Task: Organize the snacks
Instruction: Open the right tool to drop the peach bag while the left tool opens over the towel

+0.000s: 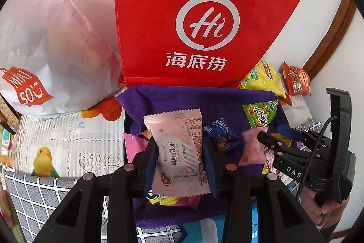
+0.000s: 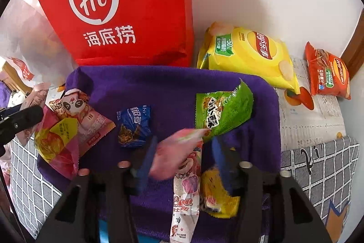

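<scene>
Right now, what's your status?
Left tongs shut on pale pink snowflake-crisp packet. Right tongs open; blurred pink wrapper between them. Purple cloth-lined tray crowded.

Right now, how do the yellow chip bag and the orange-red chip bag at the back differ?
The yellow chip bag is clearly the larger; the orange-red chip bag is much smaller. The yellow chip bag leans right beside the red tote, close to the purple cloth; the orange-red chip bag stands further right, near the wooden trim. Both are sealed, carry the same round logo, and sit outside the cloth against the white wall.
</scene>
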{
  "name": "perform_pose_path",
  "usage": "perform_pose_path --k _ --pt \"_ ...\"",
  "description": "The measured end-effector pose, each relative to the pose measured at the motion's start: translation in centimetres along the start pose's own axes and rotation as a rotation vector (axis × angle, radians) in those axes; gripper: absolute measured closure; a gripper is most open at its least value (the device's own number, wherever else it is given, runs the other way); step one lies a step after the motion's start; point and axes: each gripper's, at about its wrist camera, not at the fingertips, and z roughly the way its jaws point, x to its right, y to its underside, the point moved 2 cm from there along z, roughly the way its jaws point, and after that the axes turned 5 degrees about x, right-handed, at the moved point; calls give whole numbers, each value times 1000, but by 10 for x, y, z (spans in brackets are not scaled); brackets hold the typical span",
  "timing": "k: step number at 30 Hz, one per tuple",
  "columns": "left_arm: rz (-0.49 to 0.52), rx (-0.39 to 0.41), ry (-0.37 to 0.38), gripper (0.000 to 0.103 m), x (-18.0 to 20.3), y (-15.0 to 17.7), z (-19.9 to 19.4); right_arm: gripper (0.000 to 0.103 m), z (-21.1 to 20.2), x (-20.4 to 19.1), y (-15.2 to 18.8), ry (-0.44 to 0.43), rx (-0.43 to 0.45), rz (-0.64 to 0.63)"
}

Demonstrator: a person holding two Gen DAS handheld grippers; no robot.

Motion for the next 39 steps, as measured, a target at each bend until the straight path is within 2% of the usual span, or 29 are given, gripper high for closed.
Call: perform_pose_path --k 3,8,16,23,27,31,34,36,39 --pt "-17 4 1 67 -5 -1 -1 47 -6 3 -2 1 9 21" --pt "-64 13 48 67 -11 -3 -3 47 -29 8 -7 10 61 33" --pt "-64 -54 68 67 2 5 20 46 -58 17 -13 32 129 50" --pt "-57 -58 45 66 5 7 24 46 -68 20 -15 71 167 53" --pt "-55 -63 37 66 5 7 21 46 -74 23 -16 56 176 85" --pt "-49 -58 35 56 5 4 14 46 -84 18 -15 73 193 64" --pt "-56 -18 7 55 2 0 0 46 -99 12 -15 84 224 46" --pt "-52 0 15 49 2 -2 -9 46 -109 10 -13 90 244 46" --pt "-48 24 35 48 4 -3 -22 45 -119 10 -4 75 248 65"
